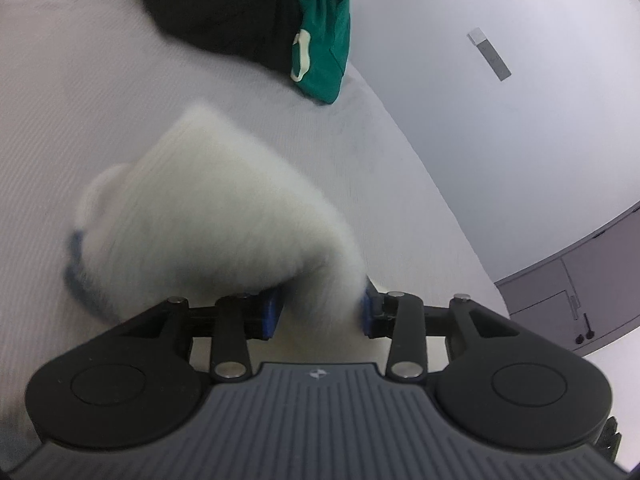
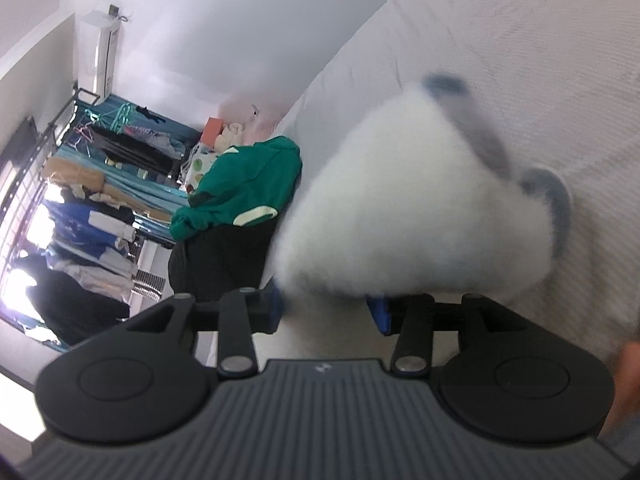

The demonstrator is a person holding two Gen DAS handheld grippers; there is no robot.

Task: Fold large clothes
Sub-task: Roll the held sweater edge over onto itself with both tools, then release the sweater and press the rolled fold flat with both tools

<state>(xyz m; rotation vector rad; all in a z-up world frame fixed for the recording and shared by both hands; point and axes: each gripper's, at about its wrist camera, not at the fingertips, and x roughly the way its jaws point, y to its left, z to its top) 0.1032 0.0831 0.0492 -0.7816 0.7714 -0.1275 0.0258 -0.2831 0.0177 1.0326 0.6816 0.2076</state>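
Note:
A fluffy white garment (image 1: 208,208) with blue trim (image 1: 78,272) lies bunched and blurred on the white bed sheet (image 1: 80,100), stretching away from my left gripper (image 1: 320,314). Its near edge sits between the blue pads (image 1: 272,314), which stand apart and do not visibly press on it. In the right wrist view the same white garment (image 2: 420,208), with blue trim (image 2: 484,136), fills the space ahead of my right gripper (image 2: 330,312). There too the pads (image 2: 380,312) stand apart around the fabric.
A green garment (image 1: 326,40) and a black one (image 1: 224,4) are heaped at the bed's far edge by the wall. A grey cabinet (image 1: 580,288) stands beside the bed. Crowded clothes racks (image 2: 100,160) and an air conditioner (image 2: 102,52) fill the room beyond. A hand (image 2: 628,380) shows at the right edge.

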